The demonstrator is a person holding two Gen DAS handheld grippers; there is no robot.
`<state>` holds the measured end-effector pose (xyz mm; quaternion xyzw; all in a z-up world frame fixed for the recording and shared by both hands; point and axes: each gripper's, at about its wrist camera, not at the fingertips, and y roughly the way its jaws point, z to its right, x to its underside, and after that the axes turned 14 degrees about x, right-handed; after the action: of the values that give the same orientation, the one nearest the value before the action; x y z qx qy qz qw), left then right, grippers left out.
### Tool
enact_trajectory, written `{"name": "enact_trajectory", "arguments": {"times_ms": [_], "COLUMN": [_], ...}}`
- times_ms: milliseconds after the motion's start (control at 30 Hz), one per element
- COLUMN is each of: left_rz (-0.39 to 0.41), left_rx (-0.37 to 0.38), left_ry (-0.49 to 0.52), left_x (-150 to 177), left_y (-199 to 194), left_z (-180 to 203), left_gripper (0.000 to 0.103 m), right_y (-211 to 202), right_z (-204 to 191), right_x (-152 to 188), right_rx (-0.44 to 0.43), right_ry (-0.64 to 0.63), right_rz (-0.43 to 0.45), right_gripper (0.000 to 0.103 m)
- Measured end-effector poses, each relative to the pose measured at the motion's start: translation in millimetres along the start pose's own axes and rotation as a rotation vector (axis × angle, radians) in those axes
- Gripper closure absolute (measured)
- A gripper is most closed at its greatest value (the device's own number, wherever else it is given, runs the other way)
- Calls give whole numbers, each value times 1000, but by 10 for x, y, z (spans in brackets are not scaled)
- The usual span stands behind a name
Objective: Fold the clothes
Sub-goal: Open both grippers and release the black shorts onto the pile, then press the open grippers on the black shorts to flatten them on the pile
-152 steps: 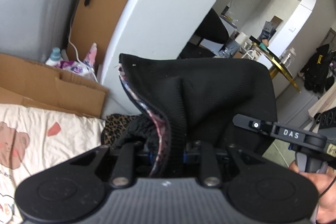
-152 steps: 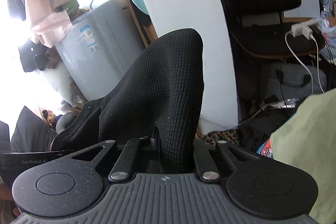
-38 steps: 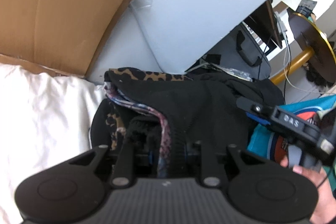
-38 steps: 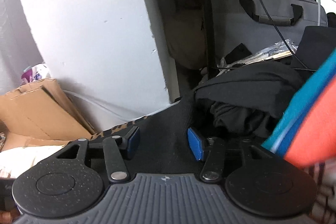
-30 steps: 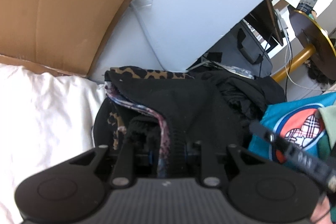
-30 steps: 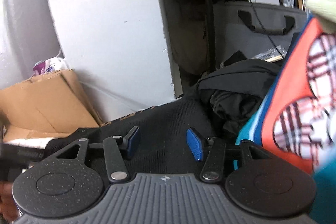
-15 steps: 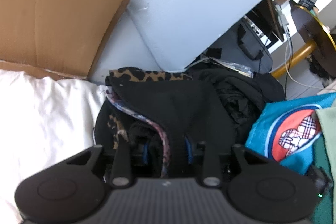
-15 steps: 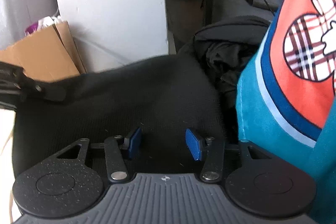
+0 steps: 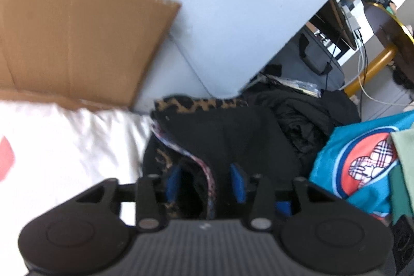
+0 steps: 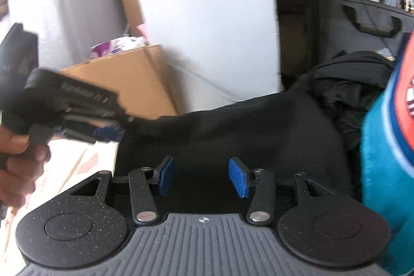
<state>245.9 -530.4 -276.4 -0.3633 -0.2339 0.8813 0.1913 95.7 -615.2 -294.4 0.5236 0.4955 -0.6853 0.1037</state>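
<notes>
A black knit garment (image 9: 233, 136) with a patterned lining lies folded on a pile of clothes at the edge of a white sheet (image 9: 64, 146). My left gripper (image 9: 204, 183) is open, its blue pads apart on either side of the garment's near lining edge. My right gripper (image 10: 201, 180) is open just above the same black garment (image 10: 258, 126), nothing between its pads. The right wrist view shows the left gripper (image 10: 121, 126), blurred, at the garment's left end, held by a hand (image 10: 15, 146).
A leopard-print cloth (image 9: 196, 104) peeks out under the garment. Crumpled black clothing (image 9: 305, 115) and a teal cloth with a plaid emblem (image 9: 362, 167) lie to the right. Cardboard (image 9: 77, 43), a white panel (image 9: 245, 17) and a grey bag (image 9: 315, 61) stand behind.
The garment, held up by both grippers five seconds ago, now lies on the pile. The left gripper's pads have spread apart off the fabric. The right gripper stays open and has drawn back.
</notes>
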Motion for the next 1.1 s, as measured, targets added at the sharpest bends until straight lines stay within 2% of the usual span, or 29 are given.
{"name": "enact_trajectory", "arguments": {"times_ms": [33,200,367,533,600,633,667,700,867,967,1033,1067,1100], "left_rz": [9,-31,8,71,99,117,142,163,163,130,124,127,125], "left_rx": [10,36,75,140,165,179,195,204,124,51,12,-4,-19], "left_ry": [-10,-69,-125,-174,-210,-232,-262,-283,-206,-164,-147,-132,-111], "left_x": [-5,-21,-53,-104,-147,-171,-195,-220,-380,-448,-473,-484,-496], "left_y": [-30,179,372,479,495,493,471,452,408,382,322,279,228], "left_z": [-6,-165,-378,-557,-636,-679,-732,-773,-739,-660,-611,-584,-555], "left_gripper": [42,42,45,61,80,86,98,97,97,89,79,69,65], "right_y": [17,101,195,271,292,299,295,287,274,235,192,162,126], "right_z": [-36,-214,-324,-308,-303,-304,-296,-285,-250,-214,-169,-139,-119], "right_x": [9,55,73,79,91,95,101,108,94,72,49,35,21], "right_rx": [-3,-18,-33,-41,-41,-41,-41,-42,-45,-48,-54,-60,-59], "right_ry": [-8,-49,-82,-68,-56,-52,-50,-47,-27,4,38,57,70], "right_rz": [-3,-20,-36,-51,-55,-55,-55,-55,-64,-57,-49,-45,-39], "right_gripper": [53,54,53,53,53,53,53,53,53,53,53,53,53]}}
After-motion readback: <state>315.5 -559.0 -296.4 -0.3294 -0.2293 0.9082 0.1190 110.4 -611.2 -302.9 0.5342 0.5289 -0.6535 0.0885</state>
